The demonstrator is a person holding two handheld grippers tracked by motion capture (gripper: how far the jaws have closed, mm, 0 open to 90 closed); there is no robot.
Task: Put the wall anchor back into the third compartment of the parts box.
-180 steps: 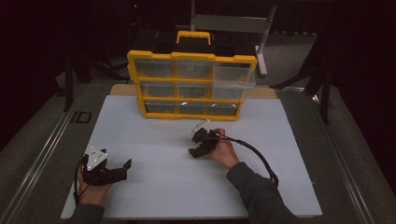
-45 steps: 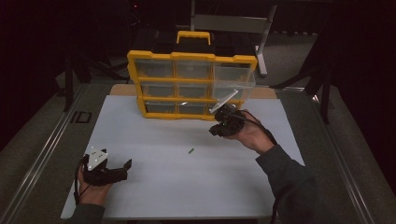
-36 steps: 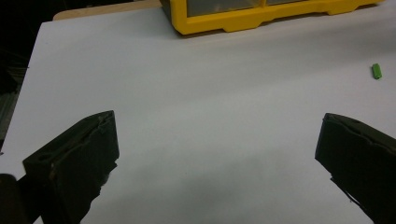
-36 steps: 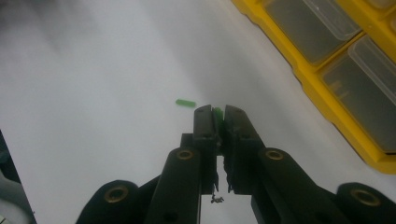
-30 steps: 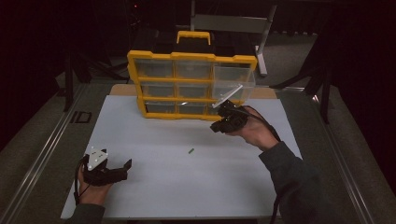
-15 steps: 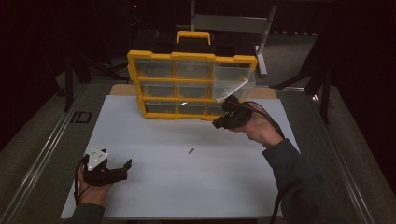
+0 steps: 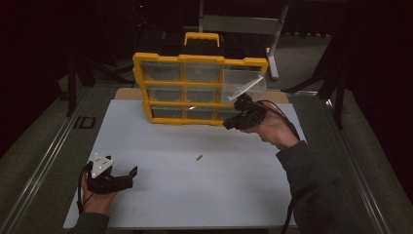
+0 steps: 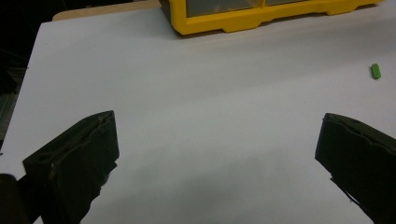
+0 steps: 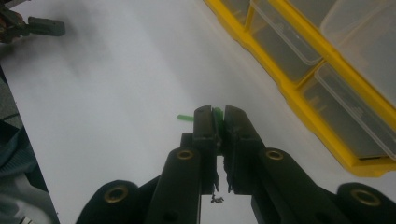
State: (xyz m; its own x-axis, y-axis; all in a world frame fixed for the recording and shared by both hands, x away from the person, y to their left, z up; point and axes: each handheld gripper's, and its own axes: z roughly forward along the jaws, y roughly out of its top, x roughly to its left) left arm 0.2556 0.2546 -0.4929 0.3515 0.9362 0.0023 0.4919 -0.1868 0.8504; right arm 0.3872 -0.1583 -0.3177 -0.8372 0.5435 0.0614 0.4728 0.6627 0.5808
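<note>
right gripper [image 9: 217, 122] pinching small green plastic piece [image 9: 218, 113], left gripper [image 8: 219, 154] wide open, empty

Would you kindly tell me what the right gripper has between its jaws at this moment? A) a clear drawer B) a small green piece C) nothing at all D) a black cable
B: in the right gripper view, the right gripper has its jaws nearly closed on a small green piece that peeks out at their tips.

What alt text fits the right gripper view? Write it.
The right hand-held gripper pinches a small green plastic piece above a white table sheet. Another green piece lies beyond, and a yellow plastic drawer organizer stands at right.
</note>
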